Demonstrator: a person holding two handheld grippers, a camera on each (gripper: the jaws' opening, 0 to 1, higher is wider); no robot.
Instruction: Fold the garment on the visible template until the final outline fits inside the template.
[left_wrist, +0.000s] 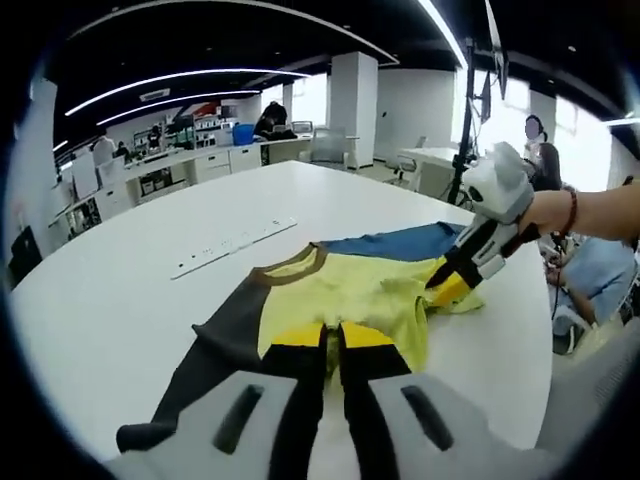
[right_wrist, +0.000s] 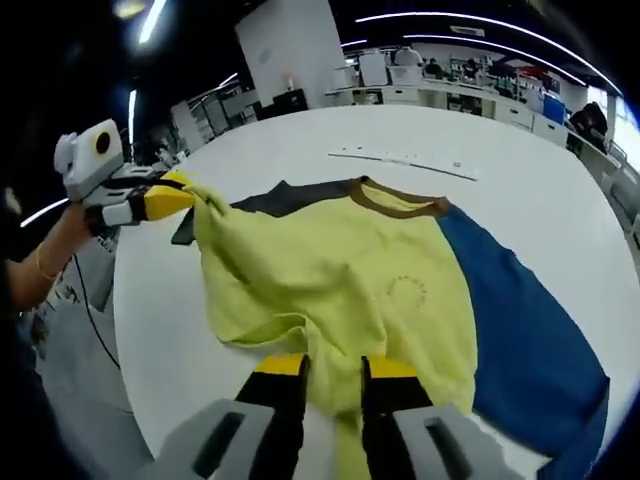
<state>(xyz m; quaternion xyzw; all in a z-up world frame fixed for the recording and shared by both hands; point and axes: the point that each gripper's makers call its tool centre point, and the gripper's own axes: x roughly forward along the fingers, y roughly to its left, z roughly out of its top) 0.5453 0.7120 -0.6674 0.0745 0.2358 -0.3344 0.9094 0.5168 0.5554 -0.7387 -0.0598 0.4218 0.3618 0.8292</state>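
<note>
- On the white table lies the shirt, spread with its brown collar away from me: yellow body, a dark grey sleeve on one side and a blue sleeve on the other.
- My left gripper has its yellow-tipped jaws drawn nearly together on the yellow hem nearest me; I judge it pinches the cloth, though the contact itself is hard to read.
- From the right gripper view that same tool shows beside the grey sleeve with a corner of yellow fabric lifted into its tips.
- My right gripper holds the hem on the blue-sleeve side, jaws close on either side of a bunched fold of cloth; in the left gripper view it is shut on the yellow edge there.
- I can make out no template outline under the shirt, only a pale strip lying on the table beyond the collar.
- Risk: if one hand lifts faster than the other, the hem will skew and the fold land crooked, past the intended outline.
- Risk: a thin pinch may slip and drop a corner mid-fold.
- Risk: dragging the hem could bunch the blue sleeve or pull it towards the table's edge.
</note>
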